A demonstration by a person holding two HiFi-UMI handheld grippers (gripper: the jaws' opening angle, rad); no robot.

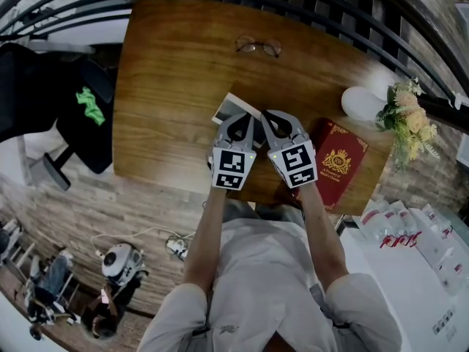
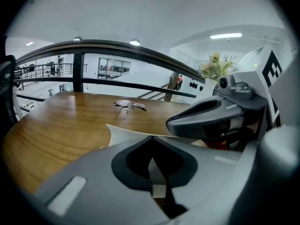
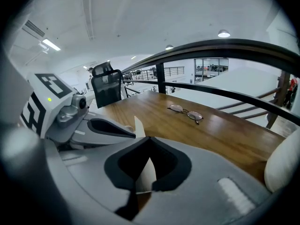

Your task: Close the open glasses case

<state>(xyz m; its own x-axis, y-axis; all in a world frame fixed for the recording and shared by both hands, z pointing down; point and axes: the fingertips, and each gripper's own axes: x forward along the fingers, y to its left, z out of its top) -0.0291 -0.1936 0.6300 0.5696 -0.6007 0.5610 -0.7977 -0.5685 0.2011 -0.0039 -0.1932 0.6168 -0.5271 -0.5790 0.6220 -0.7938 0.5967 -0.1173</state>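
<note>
The left gripper [image 2: 151, 137] and the right gripper [image 3: 149, 138] sit side by side at the near edge of the brown table [image 1: 168, 86]. Each has its fingers pinched shut on the thin cream flap of the glasses case [image 1: 231, 108], which lies open under them. The glasses [image 1: 258, 46] lie well apart, farther back. A red book [image 1: 335, 160] lies just beside the right gripper.

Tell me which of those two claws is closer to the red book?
Right. The right gripper sits just left of the red book; the left gripper is beyond it, farther away. Both pinch the glasses case.
</note>
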